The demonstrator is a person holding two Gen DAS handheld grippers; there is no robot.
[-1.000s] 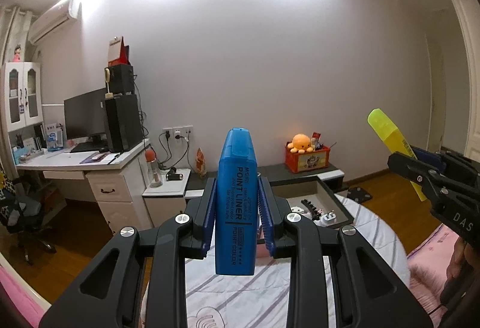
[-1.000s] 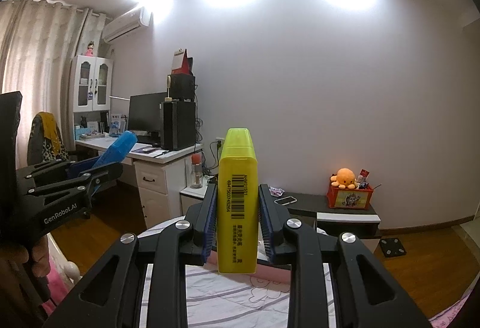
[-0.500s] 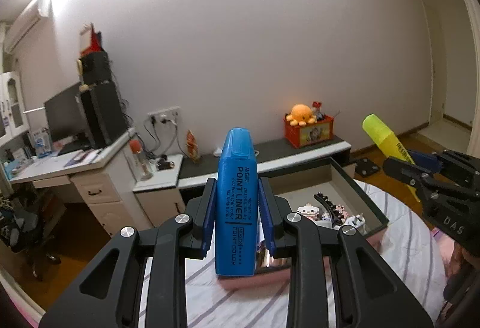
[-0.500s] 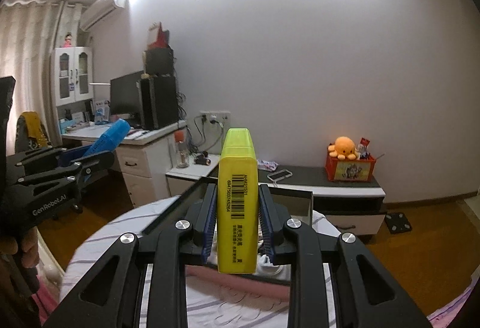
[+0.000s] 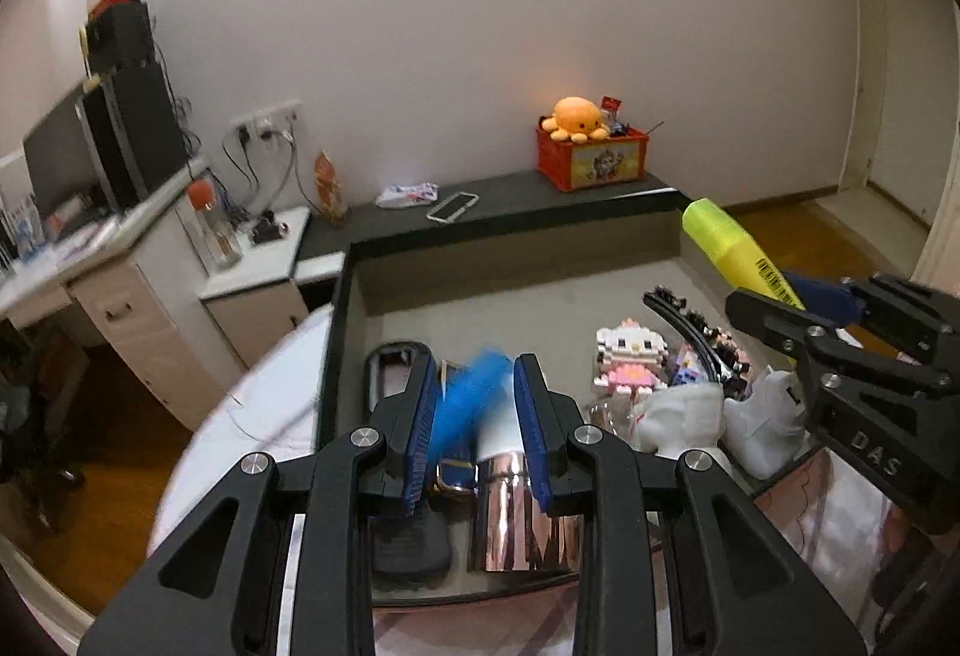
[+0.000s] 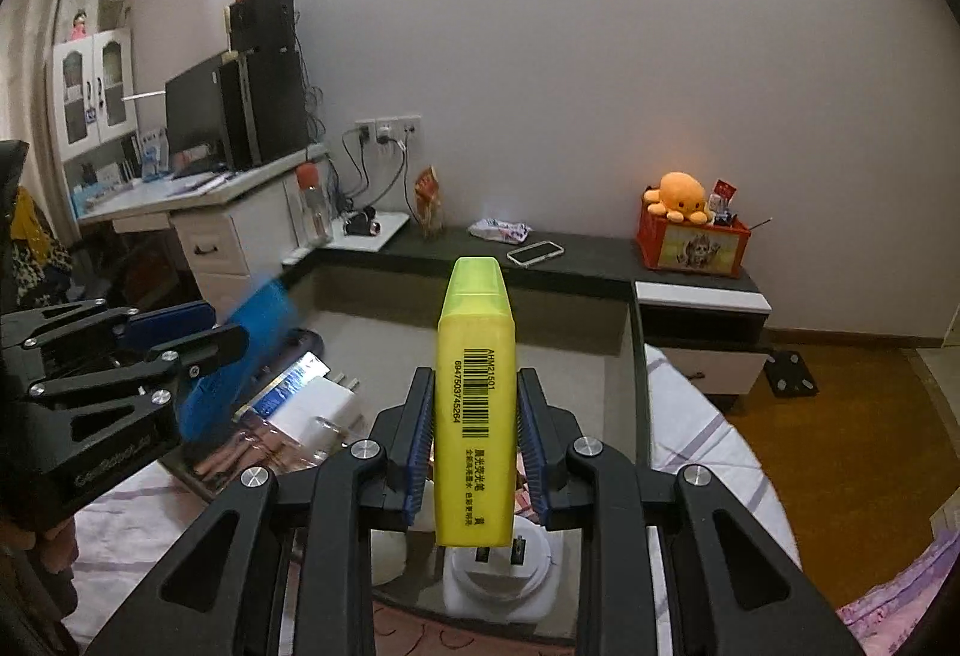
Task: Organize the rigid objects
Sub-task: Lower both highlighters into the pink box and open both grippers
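My left gripper [image 5: 474,404] hangs over the dark open box [image 5: 336,308], jaws parted. A blurred blue highlighter [image 5: 471,404] lies tilted between the pads, not clamped; it also shows in the right wrist view [image 6: 240,362]. My right gripper [image 6: 474,428] is shut on an upright yellow highlighter [image 6: 477,404], held above the box's right part; it also shows in the left wrist view [image 5: 738,251]. The left gripper also appears at the left of the right wrist view [image 6: 198,347].
The box holds a block-built cat figure [image 5: 630,350], a black hair band [image 5: 690,320], white plugs [image 5: 762,416], a shiny pink pack [image 5: 522,506] and a black case [image 5: 408,542]. It rests on a round striped table [image 6: 708,434]. A desk [image 5: 120,260] and low cabinet [image 5: 510,206] stand behind.
Both grippers have tipped down over the box. The left jaws have opened and the blue highlighter, earlier clamped upright, is now blurred and tilting between them. The right keeps its grip.
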